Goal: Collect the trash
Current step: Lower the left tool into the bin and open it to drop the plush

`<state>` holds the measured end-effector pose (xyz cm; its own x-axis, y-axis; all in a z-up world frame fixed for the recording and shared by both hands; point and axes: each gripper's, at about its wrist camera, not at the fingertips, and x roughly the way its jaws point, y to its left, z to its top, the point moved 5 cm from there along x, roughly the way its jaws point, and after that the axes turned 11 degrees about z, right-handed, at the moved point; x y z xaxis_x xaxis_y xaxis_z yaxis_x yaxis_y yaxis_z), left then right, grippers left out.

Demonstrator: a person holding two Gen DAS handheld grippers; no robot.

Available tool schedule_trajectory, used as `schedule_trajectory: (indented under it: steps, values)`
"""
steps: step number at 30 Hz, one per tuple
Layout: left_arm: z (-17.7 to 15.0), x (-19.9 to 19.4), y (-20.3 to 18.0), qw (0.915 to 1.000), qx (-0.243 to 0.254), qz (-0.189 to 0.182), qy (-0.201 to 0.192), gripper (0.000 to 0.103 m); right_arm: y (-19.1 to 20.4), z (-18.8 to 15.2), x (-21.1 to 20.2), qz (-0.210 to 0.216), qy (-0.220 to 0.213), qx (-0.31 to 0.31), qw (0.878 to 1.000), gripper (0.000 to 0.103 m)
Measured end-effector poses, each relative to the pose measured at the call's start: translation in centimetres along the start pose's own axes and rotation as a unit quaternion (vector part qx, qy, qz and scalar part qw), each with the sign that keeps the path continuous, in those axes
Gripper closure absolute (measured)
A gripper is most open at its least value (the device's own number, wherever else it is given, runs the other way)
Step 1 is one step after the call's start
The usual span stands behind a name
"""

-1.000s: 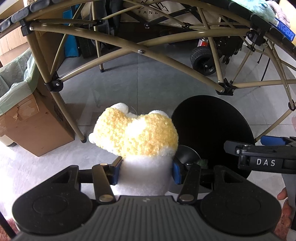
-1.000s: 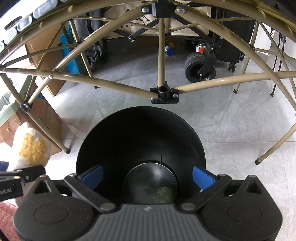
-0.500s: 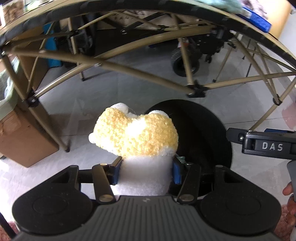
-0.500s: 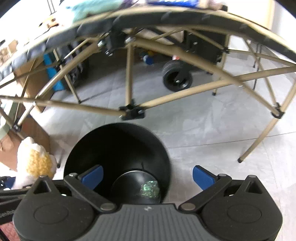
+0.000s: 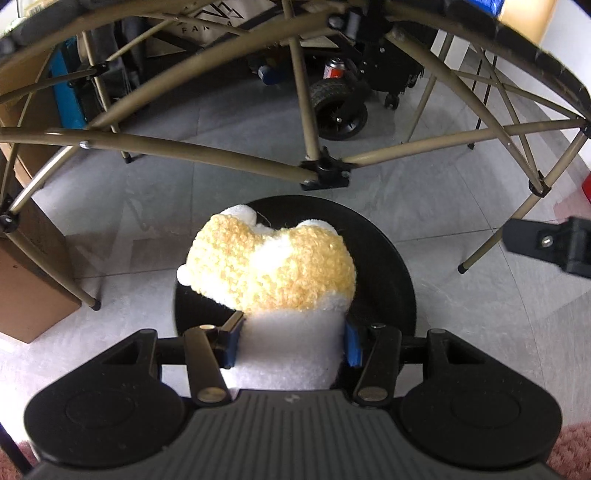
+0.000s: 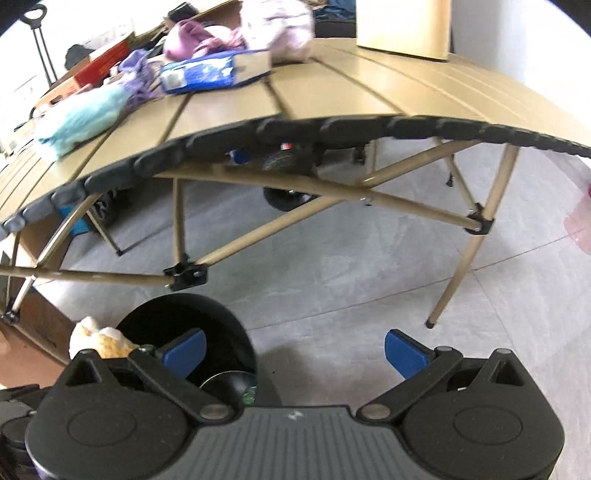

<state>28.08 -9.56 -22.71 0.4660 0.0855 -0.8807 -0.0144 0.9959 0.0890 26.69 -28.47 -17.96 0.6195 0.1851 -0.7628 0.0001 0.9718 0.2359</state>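
The round black plastic trash bin (image 5: 388, 266) stands on the grey tiled floor just in front of the tan folding table (image 6: 332, 96), and everything else sits around it. Directly above the bin's open mouth hangs the fluffy yellow-and-white plush toy (image 5: 273, 269), clamped at its white lower part between the blue pads of the left gripper (image 5: 291, 341), whose jaws are closed in on the soft fabric from both sides. Inside the bin, at its bottom, lies a small shiny greenish scrap (image 6: 250, 394). The right gripper (image 6: 293, 349) is off to the right of the bin and above the bare floor, its blue-tipped jaws spread wide with nothing between them; only its left finger overlaps the bin's rim in its own view. Beyond the bin run the table's tan metal legs and crossbars (image 5: 184, 151) joined by black connectors. On the tabletop, well above and behind the bin, lie a blue-and-white packet (image 6: 207, 74), a light turquoise cloth (image 6: 81, 118) and pink-purple fabrics (image 6: 240, 33). Left of the bin stands a brown cardboard box (image 5: 26, 288); behind it, under the table, a black rubber wheel (image 5: 338, 109).
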Motion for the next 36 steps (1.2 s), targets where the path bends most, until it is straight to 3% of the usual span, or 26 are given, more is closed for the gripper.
schedule_trajectory:
  steps: [10, 26, 28, 30, 31, 36]
  values:
    - [0.4, 2.1, -2.3, 0.9996, -0.01, 0.008, 0.026, 0.051, -2.8, 0.1, -0.1, -0.022, 0.0, 0.024, 0.999, 0.0]
    - [0.5, 2.9, -3.1, 0.9991, -0.01, 0.02, 0.037, 0.048, -3.6, -0.4, 0.7, -0.032, 0.013, 0.034, 0.999, 0.0]
    - [0.6, 2.8, -3.0, 0.999, -0.015, 0.025, 0.035, 0.039, -3.6, -0.4, 0.7, -0.032, 0.013, 0.034, 0.999, 0.0]
    - [0.7, 2.5, -2.7, 0.9988, -0.024, 0.034, 0.028, 0.01, -3.6, -0.4, 0.7, -0.032, 0.013, 0.034, 0.999, 0.0]
    - [0.8, 2.3, -2.5, 0.9986, -0.028, 0.039, 0.023, 0.005, -3.6, -0.4, 0.7, -0.032, 0.013, 0.034, 0.999, 0.0]
    - [0.8, 2.6, -2.4, 0.9978, -0.026, 0.045, 0.041, 0.0, -3.6, -0.4, 0.7, -0.032, 0.012, 0.034, 0.999, 0.0]
